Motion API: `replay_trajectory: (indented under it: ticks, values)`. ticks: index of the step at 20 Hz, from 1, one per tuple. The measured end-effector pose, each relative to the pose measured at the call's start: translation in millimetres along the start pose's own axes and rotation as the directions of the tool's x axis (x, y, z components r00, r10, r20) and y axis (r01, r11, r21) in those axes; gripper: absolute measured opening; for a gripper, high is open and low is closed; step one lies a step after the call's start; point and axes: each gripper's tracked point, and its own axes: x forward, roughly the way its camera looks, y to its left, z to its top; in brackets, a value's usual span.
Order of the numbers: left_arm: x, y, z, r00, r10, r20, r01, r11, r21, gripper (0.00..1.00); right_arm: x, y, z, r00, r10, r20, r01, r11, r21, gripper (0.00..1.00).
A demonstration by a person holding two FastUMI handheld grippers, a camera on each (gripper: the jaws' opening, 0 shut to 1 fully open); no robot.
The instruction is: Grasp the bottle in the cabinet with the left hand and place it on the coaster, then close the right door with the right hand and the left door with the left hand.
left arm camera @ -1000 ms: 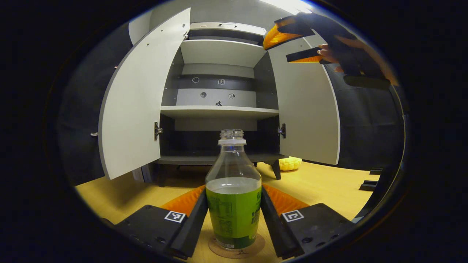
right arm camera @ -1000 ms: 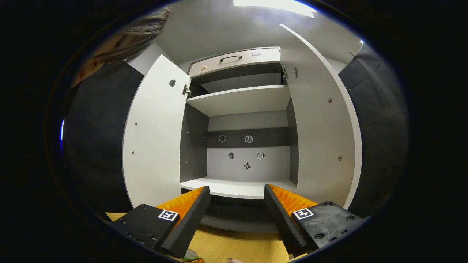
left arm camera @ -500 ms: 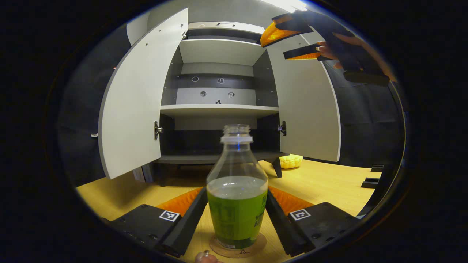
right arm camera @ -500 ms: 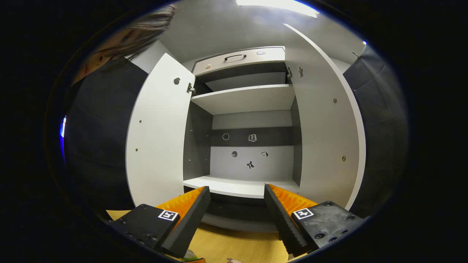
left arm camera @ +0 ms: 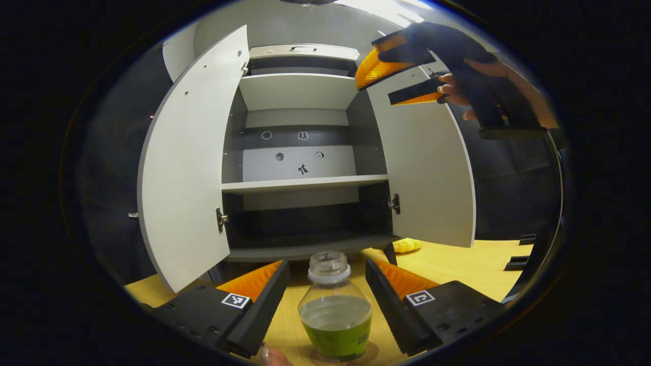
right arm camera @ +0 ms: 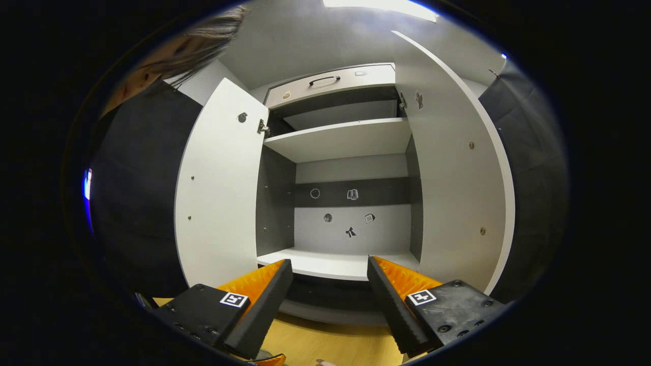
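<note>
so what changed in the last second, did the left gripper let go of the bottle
Yes. The left gripper opened off the bottle and rose; the bottle now stands low between its spread fingers, on the coaster. The right gripper stays open, raised before the cabinet. Both doors stay open.

Bottle (left arm camera: 335, 315) on coaster (left arm camera: 374, 352), before the open cabinet (left arm camera: 300, 178).
</note>
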Motion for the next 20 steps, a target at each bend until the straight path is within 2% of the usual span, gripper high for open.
replay_trajectory:
  ticks: [5,8,11,13,15,17,20]
  values:
    - [6,0,70,1.0,-0.028,-0.003,0.028,0.999,-0.028,0.96,10,-13,27,1.0,-0.021,-0.01,0.021,0.998,0.059,0.98]
    - [4,16,128,1.0,-0.028,0.008,0.029,0.993,-0.11,0.96,1,-14,59,0.998,-0.042,0.055,0.038,0.997,0.073,0.98]
    - [0,45,181,1.0,-0.023,-0.004,0.022,0.983,-0.18,0.96,-21,-26,78,0.99,-0.118,0.072,0.118,0.993,0.002,0.97]
    - [-7,80,217,0.999,0.035,0.009,-0.033,0.985,-0.17,0.96,-42,-40,88,0.982,-0.177,0.069,0.18,0.983,-0.039,0.98]
    - [-19,107,243,0.997,0.077,0.024,-0.071,0.977,-0.2,0.95,-62,-63,101,0.964,-0.256,0.075,0.26,0.964,-0.052,0.98]
    - [-37,129,261,0.992,0.121,0.03,-0.112,0.968,-0.223,0.95,-81,-99,115,0.929,-0.358,0.094,0.367,0.924,-0.105,0.97]
    - [-62,164,268,0.981,0.195,-0.004,-0.192,0.965,-0.176,0.95,-90,-146,112,0.888,-0.454,0.072,0.459,0.865,-0.206,0.97]
